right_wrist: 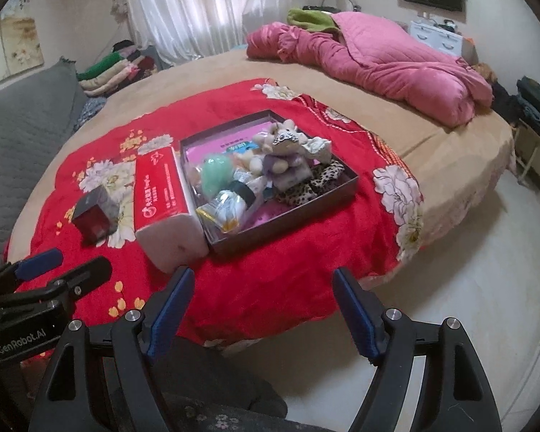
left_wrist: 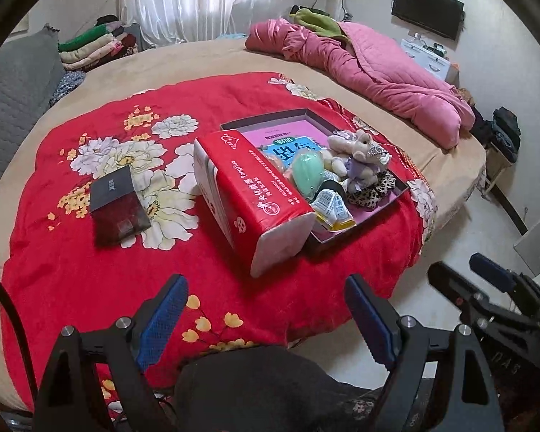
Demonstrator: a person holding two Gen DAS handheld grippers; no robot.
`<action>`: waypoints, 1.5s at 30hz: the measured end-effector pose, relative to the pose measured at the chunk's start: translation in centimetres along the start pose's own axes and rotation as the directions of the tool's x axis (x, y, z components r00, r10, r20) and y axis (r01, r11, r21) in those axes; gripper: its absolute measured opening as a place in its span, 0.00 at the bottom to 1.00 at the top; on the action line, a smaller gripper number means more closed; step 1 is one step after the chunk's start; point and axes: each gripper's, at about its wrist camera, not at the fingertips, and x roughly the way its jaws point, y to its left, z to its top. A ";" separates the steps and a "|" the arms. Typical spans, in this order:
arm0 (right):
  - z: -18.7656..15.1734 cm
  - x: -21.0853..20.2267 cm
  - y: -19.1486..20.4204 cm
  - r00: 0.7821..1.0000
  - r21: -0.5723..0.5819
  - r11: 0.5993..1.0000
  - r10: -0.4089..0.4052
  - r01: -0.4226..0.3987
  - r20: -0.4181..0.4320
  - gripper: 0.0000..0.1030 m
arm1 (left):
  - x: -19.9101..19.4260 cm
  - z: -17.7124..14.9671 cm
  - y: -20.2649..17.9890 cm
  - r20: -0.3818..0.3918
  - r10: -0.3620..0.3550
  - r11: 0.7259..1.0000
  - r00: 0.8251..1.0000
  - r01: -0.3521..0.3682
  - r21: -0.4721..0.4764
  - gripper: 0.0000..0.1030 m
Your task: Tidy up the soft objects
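1. Jaws of both tools stand wide apart with nothing between the blue pads; neither touches any item.
2. Left gripper (left_wrist: 266, 309) hangs over the near edge of the red floral blanket (left_wrist: 90, 252). Its left pad (left_wrist: 162, 320) and right pad show clear of all goods.
3. Right gripper (right_wrist: 262, 306) hangs over the same near edge, partly over the pale floor. The left gripper's fingers show at the lower left of the right wrist view.
4. Red tissue pack (left_wrist: 248, 194) lies ahead of the left jaws, just beyond their gap, its white end facing them. It touches the left wall of the box.
5. Shallow dark box (right_wrist: 280, 234) lies ahead of the right jaws, beyond their gap.
6. Inside the box: a plush toy (right_wrist: 280, 147) toward the far side, a mint-green soft item (right_wrist: 212, 176) near the tissue-pack wall, leopard-print fabric (right_wrist: 313, 183) at the right side, and a crinkled snack packet (right_wrist: 226, 212) at the near corner. Flat printed packets lie under them; the lettering is not legible enough to report.
7. Small dark red carton (left_wrist: 118, 208) lies ahead and left of the left jaws, well apart from the tissue pack.
8. Pink quilt (left_wrist: 378, 72) lies bunched far beyond both jaws, to the right, on the tan bed cover.
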 end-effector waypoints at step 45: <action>-1.2 -0.5 1.1 1.000 -0.065 0.998 -0.015 0.015 0.004 0.77 | 0.2 -0.6 0.5 -0.012 0.022 1.000 1.000 -0.023 -0.010 0.85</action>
